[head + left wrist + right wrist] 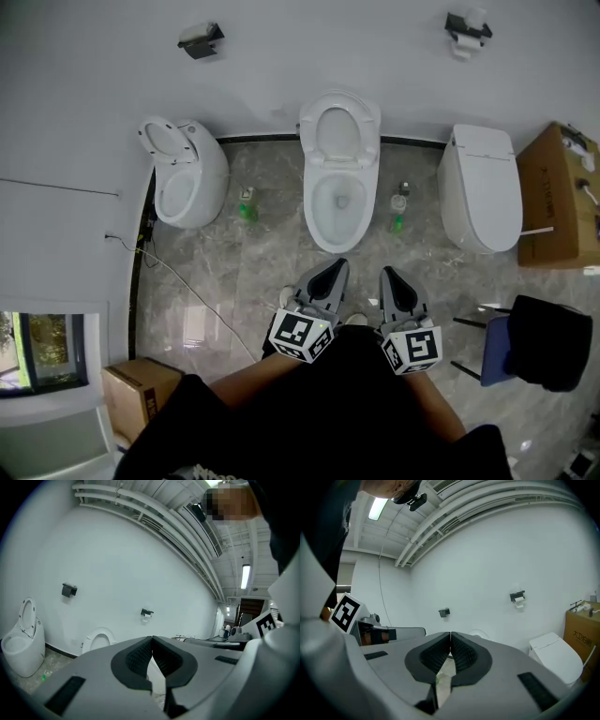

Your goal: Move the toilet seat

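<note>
Head view: the raised toilet seat stands ahead of, and well apart from, the left gripper and right gripper. Both are closed and empty. Their handles are hidden behind the marker cubes.

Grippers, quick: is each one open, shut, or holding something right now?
Left gripper: closed, jaws together, nothing held.
Right gripper: closed, jaws together, nothing held.

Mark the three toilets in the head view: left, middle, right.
left toilet (pixel 212 173), head view, outer side of the bowl
middle toilet (pixel 339 245), head view, front rim of the bowl
right toilet (pixel 483 183), head view, closed lid
</note>
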Demonstrator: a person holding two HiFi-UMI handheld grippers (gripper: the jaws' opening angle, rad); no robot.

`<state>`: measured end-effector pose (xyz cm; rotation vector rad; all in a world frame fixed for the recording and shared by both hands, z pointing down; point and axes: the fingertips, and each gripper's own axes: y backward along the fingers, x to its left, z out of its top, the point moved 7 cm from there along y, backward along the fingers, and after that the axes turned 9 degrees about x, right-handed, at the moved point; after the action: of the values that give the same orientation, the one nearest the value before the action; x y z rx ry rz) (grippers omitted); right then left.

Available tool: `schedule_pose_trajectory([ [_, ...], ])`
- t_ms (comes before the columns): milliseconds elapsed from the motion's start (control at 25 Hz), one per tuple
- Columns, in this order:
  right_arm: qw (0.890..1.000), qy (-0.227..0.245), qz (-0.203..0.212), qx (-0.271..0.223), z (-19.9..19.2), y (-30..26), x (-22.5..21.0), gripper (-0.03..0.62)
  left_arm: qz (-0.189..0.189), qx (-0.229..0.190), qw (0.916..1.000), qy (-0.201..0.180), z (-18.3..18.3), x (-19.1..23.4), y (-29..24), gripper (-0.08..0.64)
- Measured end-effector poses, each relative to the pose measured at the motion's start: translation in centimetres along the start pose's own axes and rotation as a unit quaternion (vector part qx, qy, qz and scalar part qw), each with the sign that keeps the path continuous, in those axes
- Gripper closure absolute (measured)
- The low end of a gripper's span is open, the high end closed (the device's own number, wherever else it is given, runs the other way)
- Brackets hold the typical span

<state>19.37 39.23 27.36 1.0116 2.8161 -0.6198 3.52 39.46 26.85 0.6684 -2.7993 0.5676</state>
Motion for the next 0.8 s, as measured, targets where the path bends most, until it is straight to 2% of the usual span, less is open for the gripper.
schedule_pose_trajectory([
  [200, 1.000, 0.026, -0.013, -0.005, 1.3, 0.6, 1.1, 0.563, 0.003, -0.010, 0.9999, 0.001, 0.4, 0.9, 1.0, 0.545],
  [400, 0.999, 0.040, -0.028, -0.014, 2.6, 0.5, 3.7, 0.563, 0.004, -0.013, 0.9997, 0.023, 1.2, 3.2, 3.7, 0.545],
  [560, 0.999, 0.033, -0.034, -0.009, 2.6, 0.6, 4.3, 0.563, -0.013, -0.016, 0.9970, 0.075, 1.0, 3.3, 4.1, 0.545],
  [800, 0.998, 0.036, -0.053, -0.005, 2.1, 1.6, 4.0, 0.563, -0.027, -0.027, 0.9993, 0.007, 1.0, 1.0, 4.1, 0.545],
])
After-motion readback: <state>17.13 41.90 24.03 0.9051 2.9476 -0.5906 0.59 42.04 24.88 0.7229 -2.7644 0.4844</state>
